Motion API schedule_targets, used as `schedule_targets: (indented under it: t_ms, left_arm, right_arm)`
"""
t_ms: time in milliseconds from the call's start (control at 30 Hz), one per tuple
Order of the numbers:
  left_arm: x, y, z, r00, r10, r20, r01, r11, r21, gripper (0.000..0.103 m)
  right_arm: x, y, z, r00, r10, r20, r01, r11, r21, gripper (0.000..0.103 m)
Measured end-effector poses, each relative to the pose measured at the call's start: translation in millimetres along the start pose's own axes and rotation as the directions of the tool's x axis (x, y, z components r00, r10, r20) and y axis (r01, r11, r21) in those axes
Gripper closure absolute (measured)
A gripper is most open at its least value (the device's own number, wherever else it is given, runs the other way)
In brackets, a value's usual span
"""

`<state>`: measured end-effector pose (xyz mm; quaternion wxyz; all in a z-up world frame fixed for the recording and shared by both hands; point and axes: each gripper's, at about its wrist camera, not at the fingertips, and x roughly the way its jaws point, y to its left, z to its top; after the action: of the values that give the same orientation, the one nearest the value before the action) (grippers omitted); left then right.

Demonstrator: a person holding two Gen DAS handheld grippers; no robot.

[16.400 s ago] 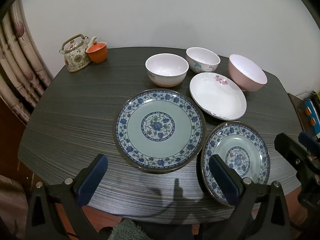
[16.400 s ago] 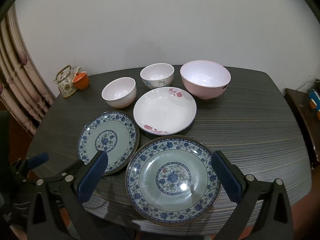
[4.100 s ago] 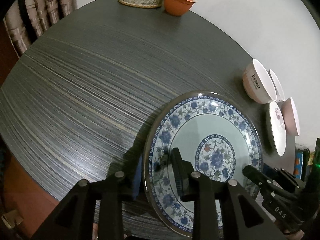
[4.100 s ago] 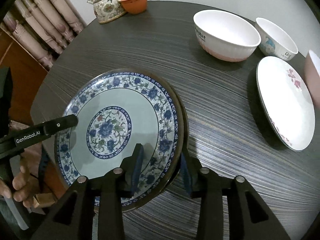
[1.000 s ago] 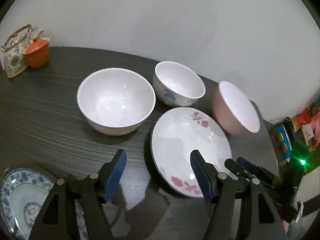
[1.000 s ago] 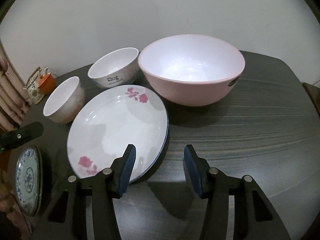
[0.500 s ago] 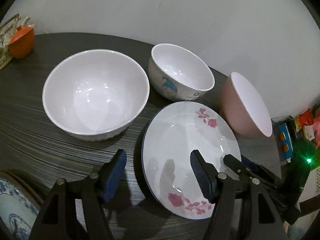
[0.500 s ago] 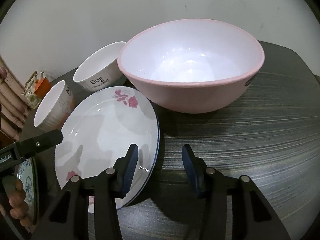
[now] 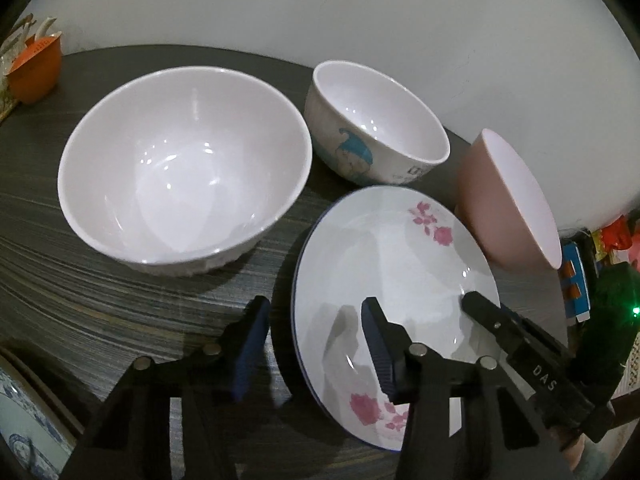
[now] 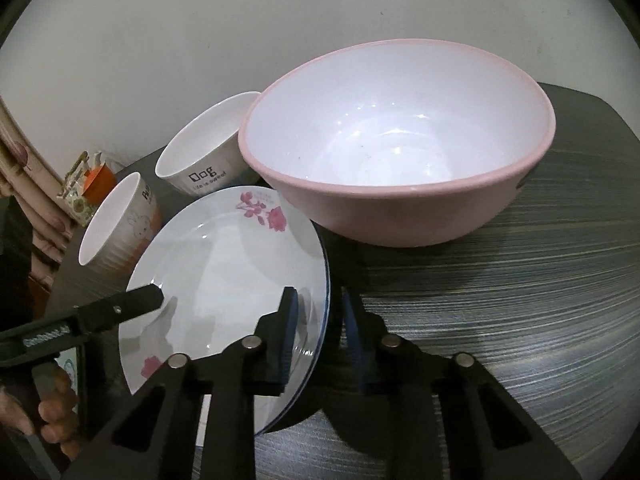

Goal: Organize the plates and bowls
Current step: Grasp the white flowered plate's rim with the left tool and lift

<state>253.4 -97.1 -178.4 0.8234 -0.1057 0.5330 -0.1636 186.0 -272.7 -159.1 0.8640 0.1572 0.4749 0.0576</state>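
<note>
Table [image 10: 540,280]: dark, streaked, carries all below.

Pink bowl [image 10: 400,160]: largest, upright, at the back, just beside the plate.

Plate [image 9: 392,264]: white with pink flowers and a blue edge, on the table between my two grippers, in front of the bowls.

White bowl [image 9: 180,168]: wide, upright, left of the plate.

Dog bowl [image 9: 376,128]: small, behind the plate.

Left gripper [image 9: 316,348]: my jaws straddle the plate's left rim, closing, a gap on both sides.

Right gripper [image 10: 318,332]: my jaws straddle the plate's right rim, closing, nearly together; whether the pads press it I cannot tell.

Orange cup [image 9: 36,72]: far left edge.
</note>
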Motion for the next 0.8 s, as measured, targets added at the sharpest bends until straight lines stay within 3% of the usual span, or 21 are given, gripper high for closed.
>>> schedule_targets:
  t_ms: [133,200,300,500,800]
  left_arm:
    - [-2,-6,-2,1.000,0.011,0.009,-0.012,1.000,0.025,0.058]
    - [0,-12,-4,1.000,0.016,0.005,-0.017,0.999,0.049,0.067]
    - [0,-19,-7,0.999,0.032,0.010,-0.032,0.997,0.072,0.068]
    - [-2,-14,-10,0.999,0.036,0.006,-0.036,0.998,0.045,0.078]
    - [-13,-13,-33,0.999,0.034,-0.011,-0.034,0.999,0.035,0.078]
  right_arm:
    - [0,0,-1,1.000,0.004,0.001,-0.004,1.000,-0.013,0.082]
    - [-3,-2,-2,1.000,0.009,0.001,-0.009,1.000,-0.015,0.082]
    - [-1,4,-2,1.000,0.019,-0.006,-0.019,1.000,-0.019,0.081]
    - [-2,8,-4,1.000,0.004,-0.020,-0.004,1.000,-0.015,0.086]
    - [-9,12,-18,0.999,0.021,-0.041,-0.020,0.999,0.028,0.088]
